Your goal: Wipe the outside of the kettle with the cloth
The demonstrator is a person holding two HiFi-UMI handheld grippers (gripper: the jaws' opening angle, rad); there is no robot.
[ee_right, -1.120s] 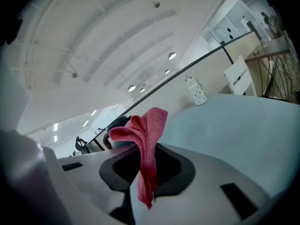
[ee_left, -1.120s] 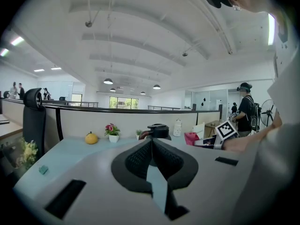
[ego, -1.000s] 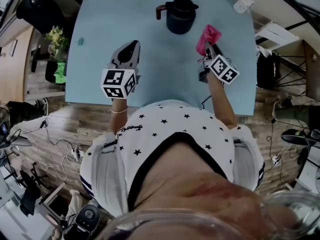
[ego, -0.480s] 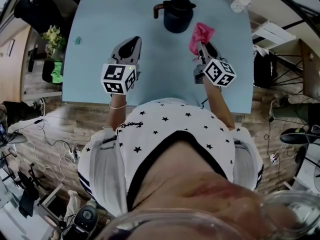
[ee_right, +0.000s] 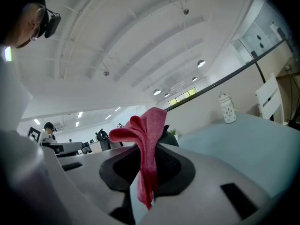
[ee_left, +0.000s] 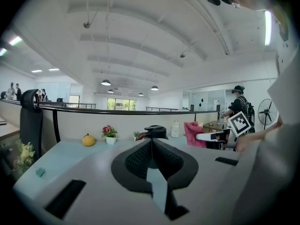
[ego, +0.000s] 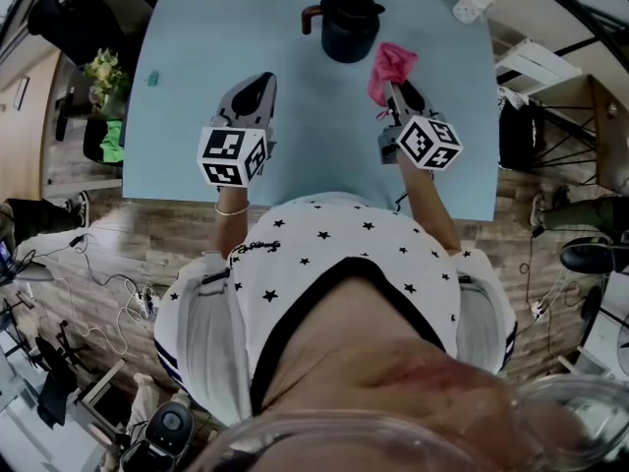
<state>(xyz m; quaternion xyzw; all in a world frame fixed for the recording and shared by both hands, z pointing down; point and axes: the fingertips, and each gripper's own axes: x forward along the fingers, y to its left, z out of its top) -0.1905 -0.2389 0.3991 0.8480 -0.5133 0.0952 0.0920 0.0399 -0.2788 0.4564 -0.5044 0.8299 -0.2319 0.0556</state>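
Pink bunched cloth [ee_right: 146,134] in right tool [ee_right: 142,150]

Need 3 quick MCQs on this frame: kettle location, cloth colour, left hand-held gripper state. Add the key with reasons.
1. Where does the kettle stand on the table?
A. At the near edge, by the person
B. Near the far edge, beyond both grippers
C. On its side in the middle

2. What colour is the cloth?
A. Blue
B. White
C. Pink-red

3. How is the left hand-held gripper?
A. Jaws together, nothing between them
B. Shut on the cloth
C. Clamped on the kettle's handle

Key:
1 B: the head view shows it upright by the far edge, ahead of both grippers.
2 C: it shows pink-red in the right hand-held gripper, whose jaws pinch it.
3 A: the left gripper view shows its jaws met with nothing between them.
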